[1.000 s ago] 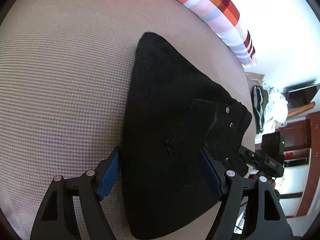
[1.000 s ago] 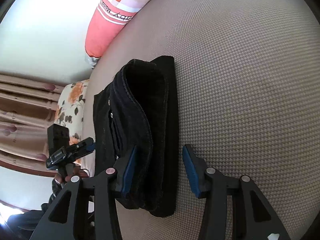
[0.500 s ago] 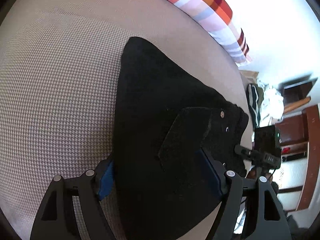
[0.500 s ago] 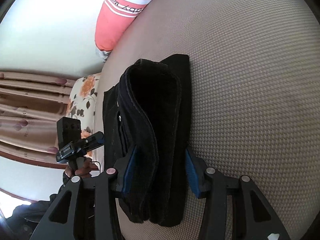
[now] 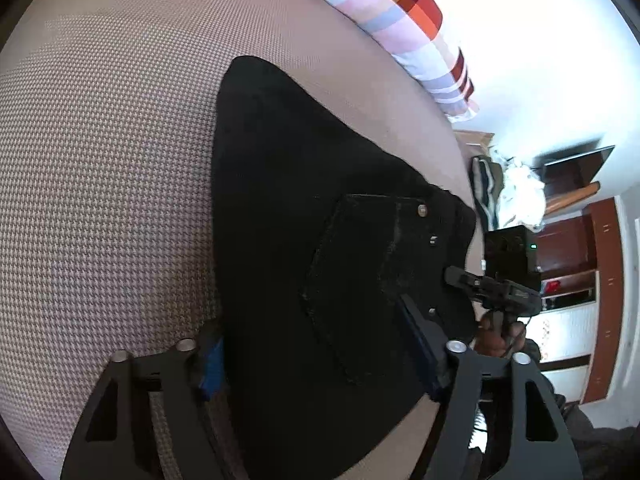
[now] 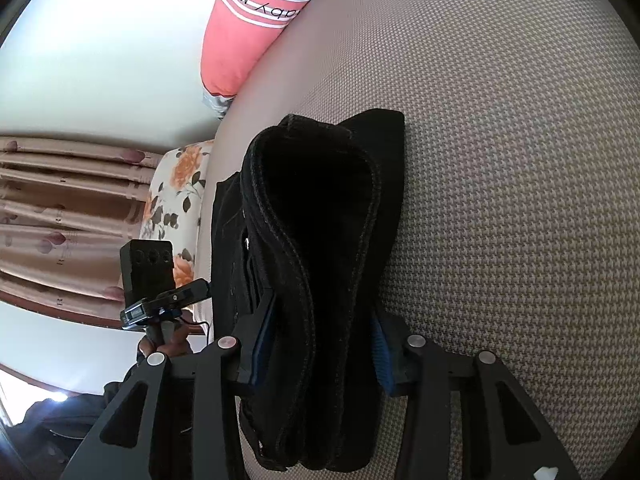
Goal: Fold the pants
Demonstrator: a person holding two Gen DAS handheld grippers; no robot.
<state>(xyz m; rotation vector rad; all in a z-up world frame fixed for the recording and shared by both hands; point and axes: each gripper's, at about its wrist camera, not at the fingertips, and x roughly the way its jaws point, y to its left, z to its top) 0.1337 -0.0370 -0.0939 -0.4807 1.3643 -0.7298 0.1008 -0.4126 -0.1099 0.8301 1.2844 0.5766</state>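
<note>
On houndstooth bedding (image 5: 100, 160): black pants (image 5: 304, 240), folded thick, pocket and rivets facing up. Straddled by left gripper (image 5: 316, 364), jaws closing around the cloth. Bundled layers pinched between closing right gripper (image 6: 320, 350).

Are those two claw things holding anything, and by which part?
Both are closing on the black pants: the left gripper across the pocket end, the right gripper across the folded stack of layers.

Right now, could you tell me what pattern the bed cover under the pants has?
A fine beige-and-white houndstooth weave on the bed cover, clearest in the right wrist view.
</note>
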